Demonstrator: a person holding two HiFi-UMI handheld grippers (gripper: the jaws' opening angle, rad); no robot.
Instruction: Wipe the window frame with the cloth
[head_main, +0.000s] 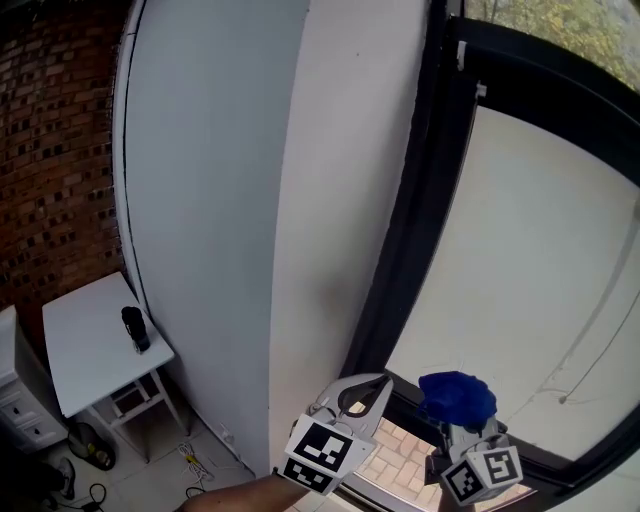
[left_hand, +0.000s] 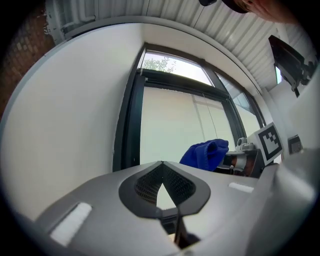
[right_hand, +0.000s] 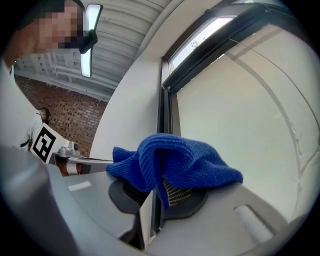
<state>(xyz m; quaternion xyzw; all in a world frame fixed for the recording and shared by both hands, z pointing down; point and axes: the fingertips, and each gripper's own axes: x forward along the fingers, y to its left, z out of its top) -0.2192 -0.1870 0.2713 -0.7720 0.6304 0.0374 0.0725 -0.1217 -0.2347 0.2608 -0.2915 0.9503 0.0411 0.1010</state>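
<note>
Head view shows the dark window frame (head_main: 400, 250) rising beside the white wall (head_main: 330, 200). Near its lower corner the right gripper (right_hand: 159, 187) pinches the bunched blue cloth (right_hand: 172, 160) in its jaws, probably poised to rub. The left gripper (left_hand: 162, 170) hangs alongside, jaws pressed together, empty.

The head view looks steeply down the wall (head_main: 220, 200) onto both claws — left claw (head_main: 385, 380), right claw (head_main: 458, 425). Each gripper view sits close behind its own claw, facing up at the window frame (left_hand: 131, 125); all three share the blue cloth (head_main: 457, 396).
</note>
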